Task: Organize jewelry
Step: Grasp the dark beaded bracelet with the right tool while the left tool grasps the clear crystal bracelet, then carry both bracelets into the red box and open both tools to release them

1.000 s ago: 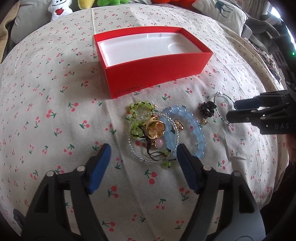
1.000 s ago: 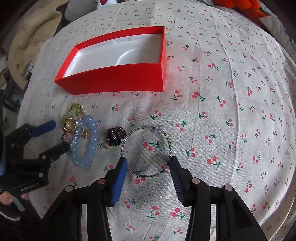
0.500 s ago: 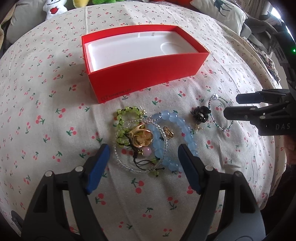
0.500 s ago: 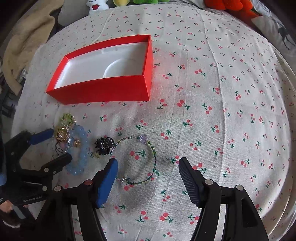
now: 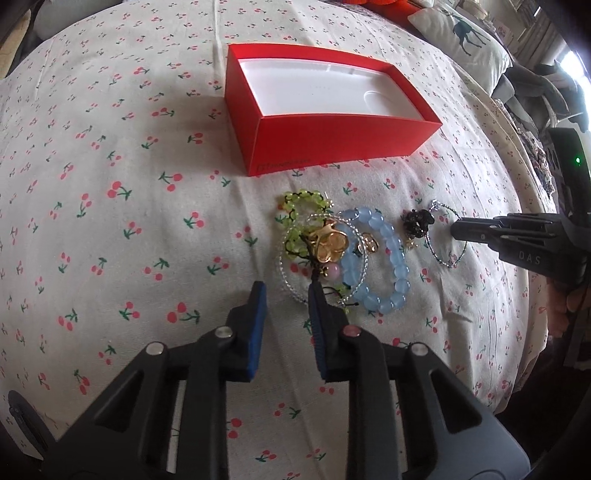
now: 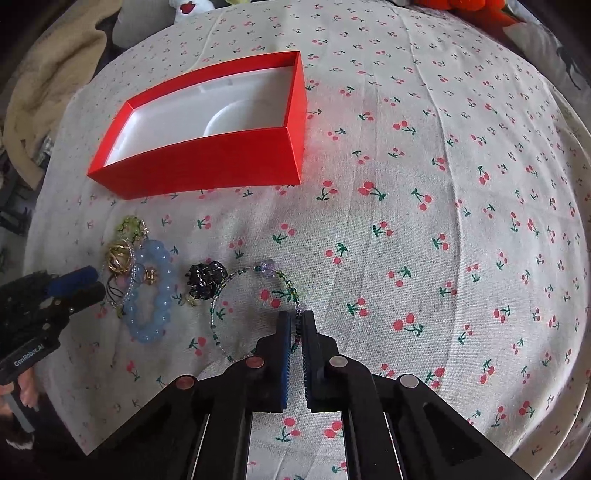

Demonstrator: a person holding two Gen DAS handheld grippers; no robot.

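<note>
An open red box (image 5: 332,122) with a white inside stands on the cherry-print cloth; it also shows in the right wrist view (image 6: 207,147). In front of it lies a jewelry heap: a blue bead bracelet (image 5: 384,258), a green bead bracelet (image 5: 299,206), a clear bead bracelet, a gold charm (image 5: 328,243) and a black hair claw (image 5: 417,221). My left gripper (image 5: 286,295) is partly closed at the heap's near left edge, its right finger touching the clear bracelet. My right gripper (image 6: 295,317) is shut on the thin green-and-purple bead bracelet (image 6: 258,295), also seen in the left wrist view (image 5: 447,236).
Plush toys (image 6: 188,7), a beige blanket (image 6: 44,74) and a deer-print pillow (image 5: 458,33) lie around the cloth's far edges. The cloth drops off at the near and right sides.
Both grippers have closed a lot. The right one moved in over the thin bracelet and shut on its right side. The left one shifted left to the heap's edge.
</note>
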